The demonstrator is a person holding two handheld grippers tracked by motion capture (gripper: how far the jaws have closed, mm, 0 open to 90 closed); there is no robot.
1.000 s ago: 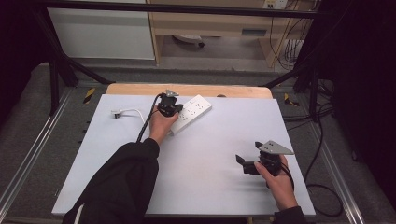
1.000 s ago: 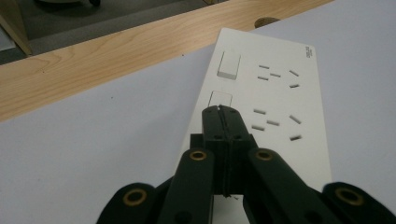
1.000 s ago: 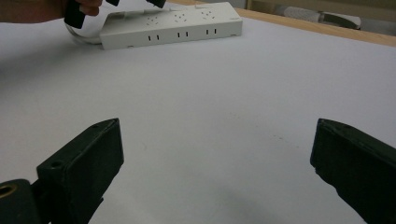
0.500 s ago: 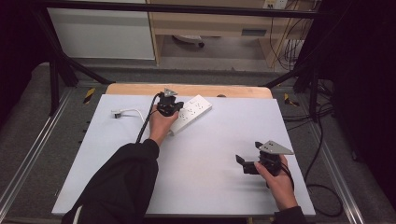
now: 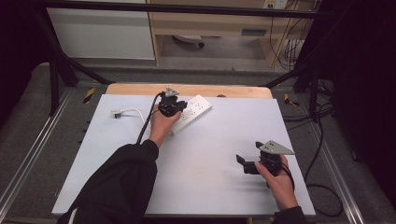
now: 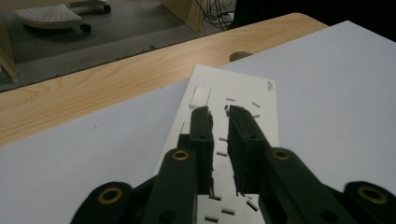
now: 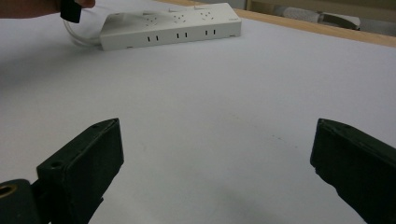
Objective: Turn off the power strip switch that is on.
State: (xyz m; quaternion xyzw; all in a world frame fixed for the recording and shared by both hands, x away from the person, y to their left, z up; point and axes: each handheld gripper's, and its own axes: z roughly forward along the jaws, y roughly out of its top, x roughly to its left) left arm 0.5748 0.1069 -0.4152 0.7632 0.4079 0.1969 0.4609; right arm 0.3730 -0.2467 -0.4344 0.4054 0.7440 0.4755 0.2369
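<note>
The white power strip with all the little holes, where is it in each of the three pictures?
High view: the white power strip lies at the far middle of the white table, under the left gripper.
Left gripper view: it runs up the middle, beneath the two black jaws.
Right gripper view: it lies across the top.
Shared landmark: the wooden strip along the table's far edge.
</note>
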